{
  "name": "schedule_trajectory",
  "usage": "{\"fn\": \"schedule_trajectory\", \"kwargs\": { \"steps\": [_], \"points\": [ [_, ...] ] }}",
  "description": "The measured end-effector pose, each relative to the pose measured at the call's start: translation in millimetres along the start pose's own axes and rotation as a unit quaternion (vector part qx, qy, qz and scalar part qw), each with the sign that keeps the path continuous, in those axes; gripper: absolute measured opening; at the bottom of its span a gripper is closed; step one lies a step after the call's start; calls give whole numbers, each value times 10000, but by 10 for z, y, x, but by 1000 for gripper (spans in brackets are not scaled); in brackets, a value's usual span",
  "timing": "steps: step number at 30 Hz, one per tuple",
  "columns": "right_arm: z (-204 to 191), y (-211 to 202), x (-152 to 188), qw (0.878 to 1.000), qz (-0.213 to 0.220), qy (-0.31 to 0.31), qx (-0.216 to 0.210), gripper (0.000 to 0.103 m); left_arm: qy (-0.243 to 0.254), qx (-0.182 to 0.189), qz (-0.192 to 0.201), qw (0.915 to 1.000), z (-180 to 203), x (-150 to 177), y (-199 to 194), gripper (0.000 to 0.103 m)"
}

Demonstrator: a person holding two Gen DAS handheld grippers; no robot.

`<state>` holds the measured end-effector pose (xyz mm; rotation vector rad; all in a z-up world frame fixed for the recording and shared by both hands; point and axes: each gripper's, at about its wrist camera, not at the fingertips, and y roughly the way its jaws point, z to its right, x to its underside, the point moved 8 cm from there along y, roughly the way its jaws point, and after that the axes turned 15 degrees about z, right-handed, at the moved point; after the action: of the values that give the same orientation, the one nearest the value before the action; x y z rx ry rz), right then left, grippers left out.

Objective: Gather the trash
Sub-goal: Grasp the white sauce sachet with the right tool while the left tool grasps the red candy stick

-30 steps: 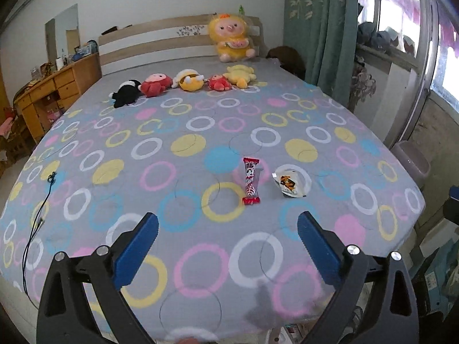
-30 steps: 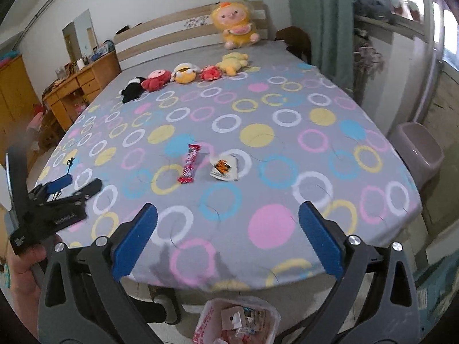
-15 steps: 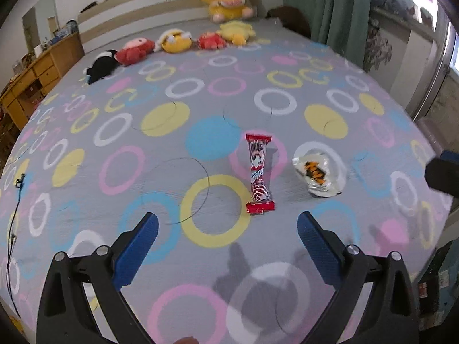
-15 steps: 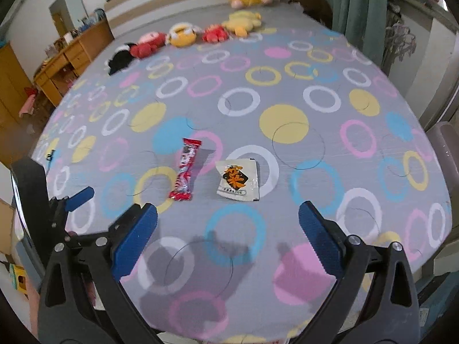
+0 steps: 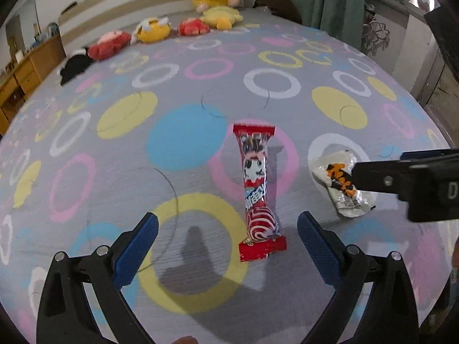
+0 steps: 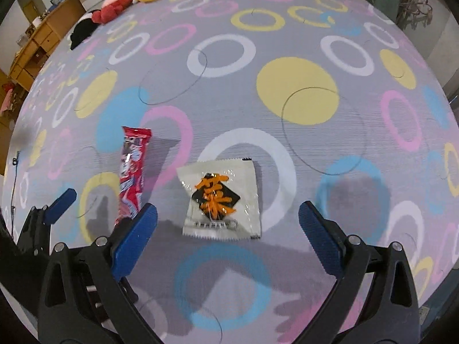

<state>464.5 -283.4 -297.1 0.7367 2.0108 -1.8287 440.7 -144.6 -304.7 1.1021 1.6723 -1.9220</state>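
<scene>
A long red snack wrapper [image 5: 256,189] lies on the grey ring-patterned bedspread [image 5: 186,143], its near end between my left gripper's [image 5: 226,243] open, empty jaws. It also shows in the right wrist view [image 6: 132,176]. A white sachet with an orange and black label [image 6: 221,199] lies just ahead of my right gripper [image 6: 228,236], which is open and empty. In the left wrist view the sachet [image 5: 342,185] is partly covered by the right gripper's black body [image 5: 413,180].
Several plush toys [image 5: 152,31] line the far end of the bed by the headboard. A wooden dresser [image 5: 20,74] stands at the left. Green curtains [image 5: 327,0] and a window sill are at the right. A black cable [image 6: 13,177] lies at the bed's left edge.
Both grippers have moved forward and down over the bed, close to the two wrappers. The right gripper's body has come into the left wrist view over the sachet.
</scene>
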Motion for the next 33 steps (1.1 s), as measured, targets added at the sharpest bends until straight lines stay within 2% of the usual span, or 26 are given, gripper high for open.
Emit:
{"fn": "schedule_trajectory", "kwargs": {
  "steps": [10,12,14,16,18,21,22,23,24,25,30,33],
  "points": [
    [81,510,104,9991,-349,50,229,96,34,110,-61,9999,66,11,316,95],
    [83,557,118,9989,-323,-79,336,96,-33,100,-221,9997,63,86,400,95],
    [61,564,122,9983,-315,-195,454,95,-138,93,-136,9998,45,95,426,93],
    [56,546,108,9983,-258,-177,498,85,-251,18,-115,9996,7,68,426,83],
    [53,525,86,9981,-223,-168,543,74,-335,-7,-45,9994,-21,35,401,60],
    [53,490,89,9979,-197,-231,572,61,-372,-1,1,9993,-28,22,377,41],
    [44,479,89,9978,-189,-270,569,49,-382,-17,8,9993,-39,25,374,37],
    [43,462,86,9978,-176,-288,564,43,-392,-37,12,9992,-53,27,370,26],
    [47,442,86,9978,-183,-298,569,34,-416,-56,-9,9991,-71,25,360,22],
    [52,427,93,9979,-199,-294,546,30,-449,-34,-57,9990,-78,21,345,22],
    [89,392,111,9981,-211,-302,499,17,-526,-55,-103,9985,-124,32,310,22],
    [122,361,145,9983,-205,-276,478,16,-563,-61,-101,9983,-148,27,299,22]
  ]
}}
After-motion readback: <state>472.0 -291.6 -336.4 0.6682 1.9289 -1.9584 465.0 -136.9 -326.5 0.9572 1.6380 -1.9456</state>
